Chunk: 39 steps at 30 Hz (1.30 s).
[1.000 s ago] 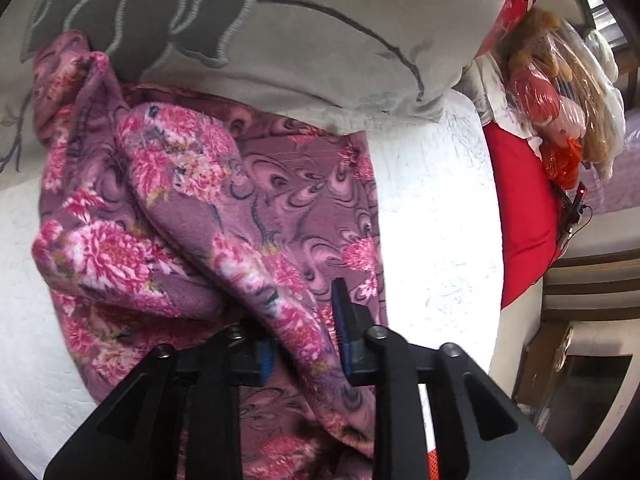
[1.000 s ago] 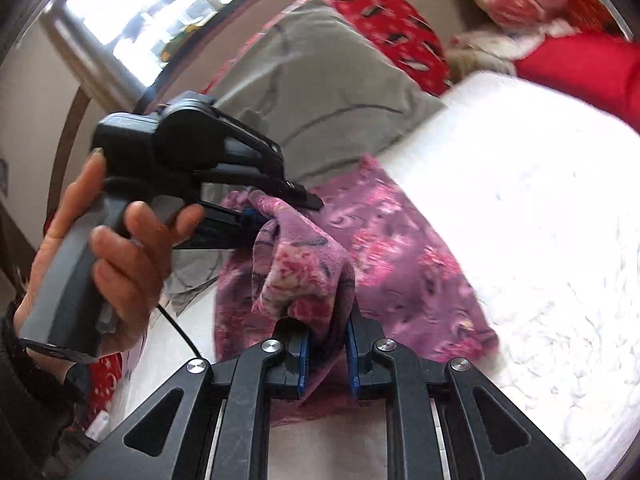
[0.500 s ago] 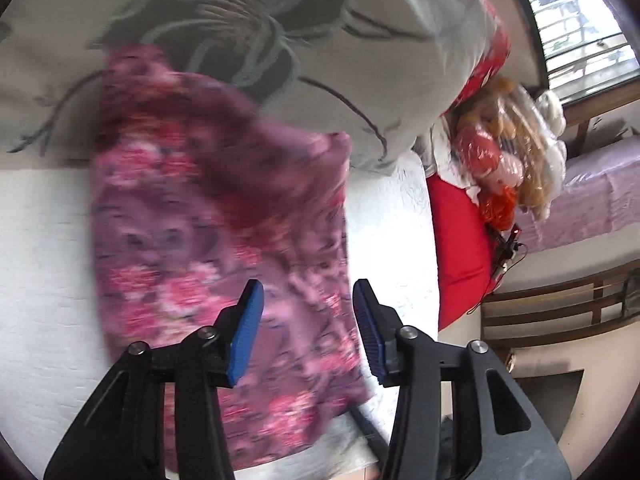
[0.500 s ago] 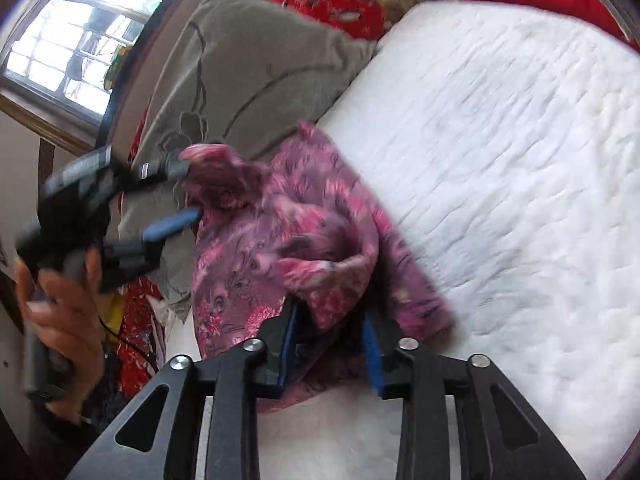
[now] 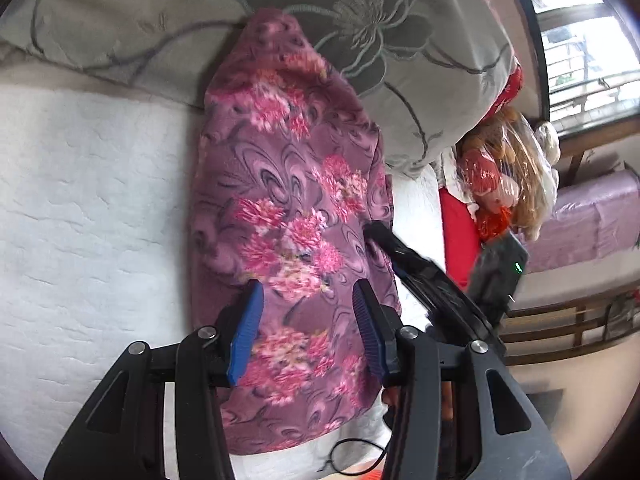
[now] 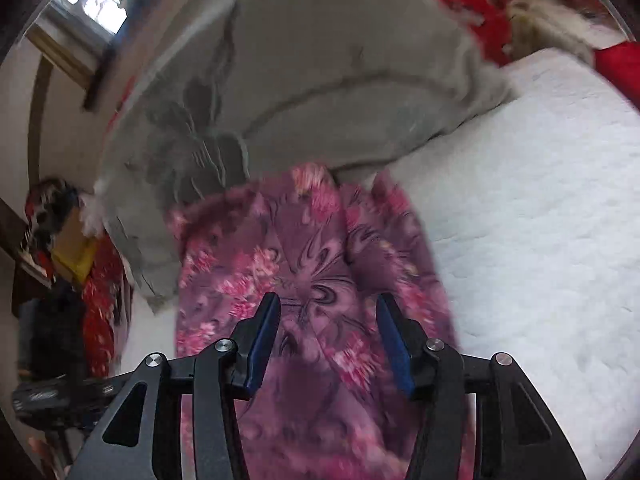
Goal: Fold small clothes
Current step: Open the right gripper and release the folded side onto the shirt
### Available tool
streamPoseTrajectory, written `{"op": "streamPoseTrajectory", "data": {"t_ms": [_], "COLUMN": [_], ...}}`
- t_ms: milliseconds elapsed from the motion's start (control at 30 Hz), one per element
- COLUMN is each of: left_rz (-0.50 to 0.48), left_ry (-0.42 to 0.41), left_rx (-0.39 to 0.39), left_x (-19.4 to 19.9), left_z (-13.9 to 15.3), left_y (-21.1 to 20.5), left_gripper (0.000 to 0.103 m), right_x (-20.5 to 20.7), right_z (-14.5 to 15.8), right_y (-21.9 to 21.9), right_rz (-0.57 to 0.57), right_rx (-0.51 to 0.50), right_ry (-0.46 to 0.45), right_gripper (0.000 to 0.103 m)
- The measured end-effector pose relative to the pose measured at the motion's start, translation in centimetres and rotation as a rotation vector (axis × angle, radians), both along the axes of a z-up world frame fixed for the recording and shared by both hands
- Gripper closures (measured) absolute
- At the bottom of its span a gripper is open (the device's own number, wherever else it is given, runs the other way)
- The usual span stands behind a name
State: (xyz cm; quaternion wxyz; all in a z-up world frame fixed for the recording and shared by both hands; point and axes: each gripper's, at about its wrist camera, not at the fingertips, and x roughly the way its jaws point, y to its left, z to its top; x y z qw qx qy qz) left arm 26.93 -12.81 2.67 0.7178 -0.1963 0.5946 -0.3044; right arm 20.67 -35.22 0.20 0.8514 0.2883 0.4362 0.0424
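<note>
A purple garment with pink flowers (image 5: 288, 184) lies flat in a long folded strip on the white bedspread (image 5: 80, 220), its far end against the grey pillow (image 5: 160, 20). My left gripper (image 5: 308, 292) hovers open over the near half, with no cloth pinched. The right gripper (image 5: 384, 252) shows at the garment's right edge. In the right wrist view the same garment (image 6: 304, 248) lies under my right gripper (image 6: 328, 300). Its jaws are opening and nothing is between the pads. This view is blurred.
The grey flowered pillow (image 6: 320, 80) blocks the far side. A red cushion (image 5: 456, 232) and a plastic bag of soft toys (image 5: 504, 172) sit at the bed's right end. White bedspread (image 6: 540, 220) stretches beside the garment. A wooden bench rail (image 5: 560, 328) stands beyond the bed.
Both grippers held bunched cloth a second ago; both have let go and pulled back toward the near end. The garment has dropped from a raised heap into a flat strip.
</note>
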Motion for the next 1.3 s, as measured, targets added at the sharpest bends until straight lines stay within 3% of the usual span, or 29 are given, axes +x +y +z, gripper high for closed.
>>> {"op": "streamPoseTrajectory", "data": {"t_ms": [67,133,233,333,400,467,533,600,667,733,800,833,867,967,1100,1233,1300], "left_rz": [0.015,0.036,0.035,-0.013,-0.015,-0.020,-0.024,-0.033,-0.053,-0.069,-0.074,-0.078,-0.082,-0.080,-0.068,-0.072,-0.065], "left_ry": [-0.073,-0.122,-0.129,-0.056,-0.059,-0.078,-0.078,-0.082,-0.077,-0.048,-0.014,-0.023,-0.038,-0.039,-0.017,-0.031,-0.034], "left_rx": [0.050,0.104,0.156,0.209,0.215,0.210,0.203,0.201,0.216,0.231,0.236,0.239,0.248,0.255,0.260,0.286,0.287], "left_x": [-0.2,-0.2,0.0,-0.2,-0.7,-1.4,-2.2,-3.6,-4.9,-5.9,-6.7,-7.2,-7.6,-7.8,-8.0,-8.9,-9.0], "left_z": [1.0,1.1,-0.4,-3.2,-3.6,-2.9,-2.5,-2.5,-3.4,-4.5,-5.3,-5.2,-5.0,-5.1,-4.9,-5.1,-5.1], "left_y": [0.7,1.0,0.3,-1.4,-1.3,-0.4,0.4,1.3,1.1,0.0,-0.5,-0.5,-0.5,0.0,0.6,1.7,1.7], "left_gripper": [0.058,0.045,0.044,0.044,0.044,0.044,0.044,0.044,0.044,0.044,0.044,0.044,0.044,0.042,0.042,0.040,0.039], "right_x": [0.4,-0.8,-2.5,-1.9,-1.3,-2.3,-4.3,-6.4,-8.8,-11.1,-11.6,-11.9,-12.4,-15.2,-14.8,-16.6,-17.4], "right_z": [0.2,2.2,3.6,1.0,-0.9,-0.1,1.2,1.7,1.8,0.6,-0.1,-0.3,0.2,1.8,-1.1,1.7,1.7], "right_y": [1.2,1.4,0.1,-1.5,-1.6,-1.4,-1.9,-2.2,-2.6,-2.5,-2.9,-2.7,-2.4,-2.8,-3.0,-2.5,-1.9], "right_rz": [0.036,0.054,-0.026,-0.095,-0.089,-0.094,-0.072,-0.049,-0.035,-0.042,-0.032,-0.028,-0.029,-0.064,-0.078,-0.101,-0.094], "right_rx": [-0.065,-0.061,-0.067,-0.063,-0.078,-0.090,-0.031,-0.026,-0.012,0.011,0.013,-0.002,-0.023,0.008,-0.034,0.017,0.013], "right_ry": [-0.018,-0.138,-0.227,-0.110,-0.009,-0.027,-0.057,-0.051,-0.045,-0.017,0.045,0.051,0.032,-0.114,0.057,-0.078,-0.097], "right_gripper": [0.096,0.096,0.099,0.099,0.099,0.092,0.091,0.081,0.055,0.052,0.054,0.071,0.094,0.095,0.094,0.089,0.086]}}
